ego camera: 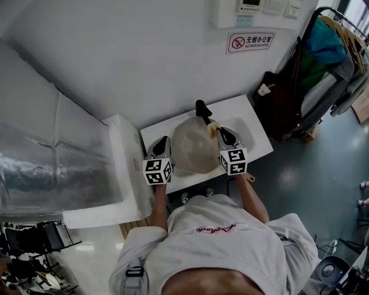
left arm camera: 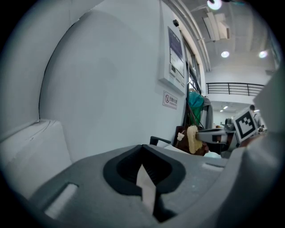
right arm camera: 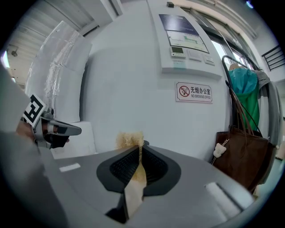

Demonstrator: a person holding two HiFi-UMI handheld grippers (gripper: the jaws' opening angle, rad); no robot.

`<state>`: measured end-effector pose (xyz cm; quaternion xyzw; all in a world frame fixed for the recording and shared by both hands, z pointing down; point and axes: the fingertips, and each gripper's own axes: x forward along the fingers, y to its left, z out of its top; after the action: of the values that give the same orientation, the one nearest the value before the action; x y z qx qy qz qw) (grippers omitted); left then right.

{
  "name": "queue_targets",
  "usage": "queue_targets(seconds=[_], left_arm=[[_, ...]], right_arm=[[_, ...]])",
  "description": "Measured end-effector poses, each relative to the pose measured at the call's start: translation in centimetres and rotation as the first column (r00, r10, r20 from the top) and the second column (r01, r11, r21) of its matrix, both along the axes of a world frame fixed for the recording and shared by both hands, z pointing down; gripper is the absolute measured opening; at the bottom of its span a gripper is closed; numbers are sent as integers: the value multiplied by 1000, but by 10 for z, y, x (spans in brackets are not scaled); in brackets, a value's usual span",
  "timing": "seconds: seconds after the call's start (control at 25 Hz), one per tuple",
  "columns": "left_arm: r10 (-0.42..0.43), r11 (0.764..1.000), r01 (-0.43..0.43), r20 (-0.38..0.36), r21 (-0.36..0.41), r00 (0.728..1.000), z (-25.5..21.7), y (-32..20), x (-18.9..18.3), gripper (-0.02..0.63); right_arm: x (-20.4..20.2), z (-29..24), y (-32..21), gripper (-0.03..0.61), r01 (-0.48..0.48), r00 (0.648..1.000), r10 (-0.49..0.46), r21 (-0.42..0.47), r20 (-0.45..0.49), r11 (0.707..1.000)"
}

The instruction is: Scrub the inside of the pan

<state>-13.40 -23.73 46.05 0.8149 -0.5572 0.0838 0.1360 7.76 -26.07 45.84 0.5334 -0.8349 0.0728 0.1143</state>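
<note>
the right gripper (right arm camera: 139,149) is clamped on a yellow sponge (right arm camera: 129,139) by the pan (ego camera: 193,147). the left gripper (left arm camera: 143,153) is squeezed shut.

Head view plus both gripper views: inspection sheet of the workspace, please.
Surface: white table against the wall, bare apart from the pan.
Job's things: pan at the table's middle, black handle pointing at the wall; yellowish scrub pad at its right rim.
Clutter: nothing seen.
Grippers: left gripper at the pan's left rim, fingers shut, a pale sliver between them that cannot be identified; right gripper with fingers shut on the scrub pad.
Cables: nothing seen.
Surroundings: no-smoking sign and wall panel above the table; clothes rack and brown bag to the right; white box to the left.
</note>
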Motion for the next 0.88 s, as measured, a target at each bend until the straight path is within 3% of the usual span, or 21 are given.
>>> queue_targets(seconds=[0.88], left_arm=[[37, 999, -37, -10, 22, 999, -9, -18, -10, 0]], right_arm=[[-14, -10, -10, 28, -35, 999, 35, 4, 12, 999]])
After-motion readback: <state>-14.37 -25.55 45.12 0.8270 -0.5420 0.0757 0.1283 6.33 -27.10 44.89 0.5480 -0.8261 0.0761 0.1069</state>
